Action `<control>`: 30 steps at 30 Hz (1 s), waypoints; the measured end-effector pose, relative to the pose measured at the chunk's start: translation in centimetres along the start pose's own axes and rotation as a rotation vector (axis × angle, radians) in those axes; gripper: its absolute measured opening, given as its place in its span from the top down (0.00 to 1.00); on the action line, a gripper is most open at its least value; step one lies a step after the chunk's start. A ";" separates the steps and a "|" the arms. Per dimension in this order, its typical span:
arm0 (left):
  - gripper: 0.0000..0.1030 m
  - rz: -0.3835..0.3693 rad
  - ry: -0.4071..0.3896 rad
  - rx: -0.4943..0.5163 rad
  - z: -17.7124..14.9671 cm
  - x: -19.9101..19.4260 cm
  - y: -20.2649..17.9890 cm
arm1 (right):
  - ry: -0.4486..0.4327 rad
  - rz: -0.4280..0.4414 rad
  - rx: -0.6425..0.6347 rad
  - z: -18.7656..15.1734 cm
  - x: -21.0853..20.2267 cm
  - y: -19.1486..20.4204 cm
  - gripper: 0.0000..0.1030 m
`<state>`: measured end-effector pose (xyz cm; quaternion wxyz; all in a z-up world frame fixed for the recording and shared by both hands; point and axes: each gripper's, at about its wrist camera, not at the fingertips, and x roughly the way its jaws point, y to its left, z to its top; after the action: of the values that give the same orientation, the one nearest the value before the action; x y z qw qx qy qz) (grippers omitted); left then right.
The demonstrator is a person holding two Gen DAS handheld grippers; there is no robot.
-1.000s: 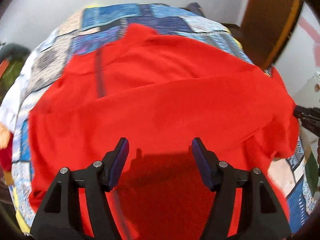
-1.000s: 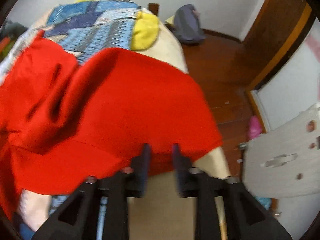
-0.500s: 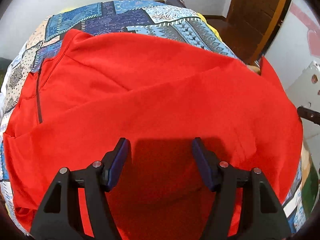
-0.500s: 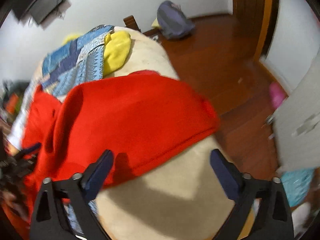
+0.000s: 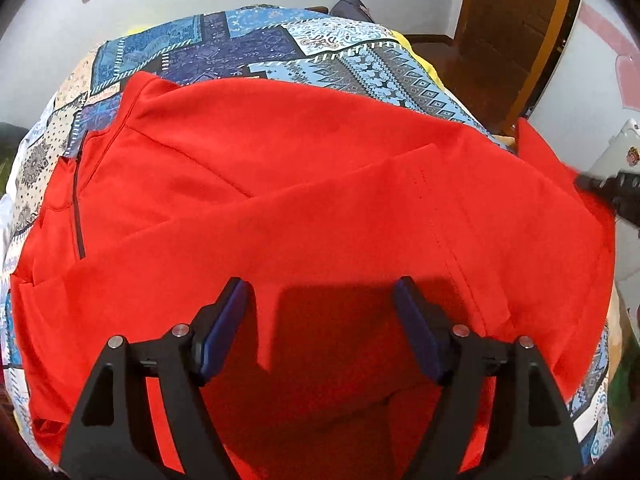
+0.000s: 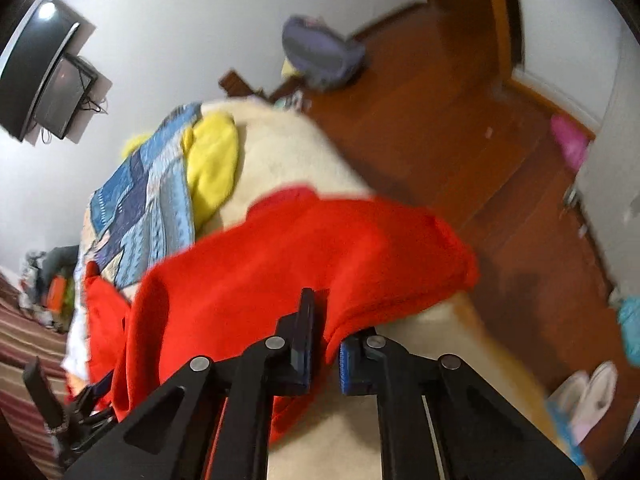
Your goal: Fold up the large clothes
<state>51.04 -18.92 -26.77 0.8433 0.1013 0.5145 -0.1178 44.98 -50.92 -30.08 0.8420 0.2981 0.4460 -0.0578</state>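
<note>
Your big red fleece-looking top [image 5: 304, 184] is spread soft and matte over the bed, covering most of the blue patchwork quilt [image 5: 256, 44] with its blocky geometric prints. You can make out one dark zipper [image 5: 78, 208] running down near the collar at the left, plus a stitched seam line crossing the fabric on the right half. One layer of it is lapped diagonally over another, so there's a long straight edge running across the middle. Your left gripper [image 5: 322, 320] hangs over the near part of the top with its two blue-padded jaws spread wide, and they've just been opening a bit more; nothing is pinched, the cloth just lies below them. Your right gripper [image 6: 324, 340] has just snapped together and is pinching the hem edge of that same red top at the bed's cream-coloured fuzzy side [image 6: 304, 152], with a fold of red cloth caught between its pads. The right wrist view is blurry, but there's one yellow cushiony lump [image 6: 212, 160] by the quilt and one grey-blue backpack [image 6: 320, 52] on the wooden floor.
</note>
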 end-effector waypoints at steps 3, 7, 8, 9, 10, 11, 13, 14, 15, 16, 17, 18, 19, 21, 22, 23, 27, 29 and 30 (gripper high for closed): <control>0.27 0.015 0.004 0.003 -0.3 -0.5 0.4 | -0.110 -0.033 -0.050 1.6 -4.4 1.4 0.95; 0.27 0.035 -0.016 -0.003 -0.5 -2.1 1.3 | -0.207 -0.018 -0.118 3.0 -9.4 4.4 0.95; 0.27 0.034 -0.030 -0.005 -0.6 -2.9 1.6 | -0.227 -0.016 -0.150 3.1 -10.5 5.5 0.95; 0.27 0.035 -0.044 -0.004 -0.7 -3.6 1.8 | -0.246 -0.011 -0.175 3.1 -11.6 6.8 0.95; 0.27 0.039 -0.057 -0.003 -0.7 -4.4 2.0 | -0.258 -0.004 -0.195 3.0 -12.3 7.8 0.95; 0.27 0.047 -0.073 0.000 -0.8 -5.2 2.3 | -0.271 0.005 -0.212 2.8 -13.1 8.9 0.95; 0.27 0.063 -0.098 0.009 -1.0 -6.8 2.9 | -0.299 0.046 -0.255 2.3 -14.9 12.0 0.95; 0.27 0.072 -0.109 0.014 -1.2 -7.6 3.1 | -0.306 0.059 -0.269 2.1 -15.4 13.0 0.95; 0.27 0.084 -0.128 0.019 -1.5 -8.7 3.7 | -0.316 0.077 -0.290 1.8 -16.0 14.3 0.95; 0.27 0.089 -0.141 0.019 -1.7 -9.5 4.1 | -0.319 0.105 -0.318 1.3 -16.5 16.4 0.95; 0.27 0.093 -0.158 0.016 -2.1 -10.4 4.7 | -0.318 0.125 -0.335 0.8 -16.8 17.9 0.95; 0.27 0.093 -0.171 0.012 -2.6 -11.2 5.3 | -0.311 0.147 -0.352 0.5 -16.9 19.4 0.95; 0.27 0.094 -0.180 0.009 -2.9 -11.9 5.8 | -0.305 0.159 -0.363 0.1 -16.9 20.5 0.95; 0.27 0.103 -0.202 -0.001 -3.9 -13.4 7.3 | -0.285 0.189 -0.397 -1.0 -16.7 23.5 0.95; 0.26 0.109 -0.210 -0.007 -4.4 -14.0 8.0 | -0.272 0.205 -0.416 -1.7 -16.3 25.3 0.95; 0.26 0.113 -0.217 -0.014 -4.9 -14.7 8.9 | -0.255 0.223 -0.431 -2.4 -15.9 26.8 0.95; 0.25 0.122 -0.228 -0.059 -7.9 -16.8 12.7 | -0.158 0.260 -0.493 -6.2 -12.3 32.8 0.95; 0.25 0.120 -0.225 -0.085 -9.4 -17.5 14.6 | -0.089 0.268 -0.519 -8.5 -9.7 35.1 0.95; 0.25 0.122 -0.222 -0.096 -10.1 -17.7 15.4 | -0.062 0.269 -0.526 -9.3 -8.7 35.7 0.95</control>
<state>39.36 0.32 -14.74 0.9044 0.0784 0.4161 -0.0521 46.14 -18.09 -11.12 0.9037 0.1242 0.3760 0.1627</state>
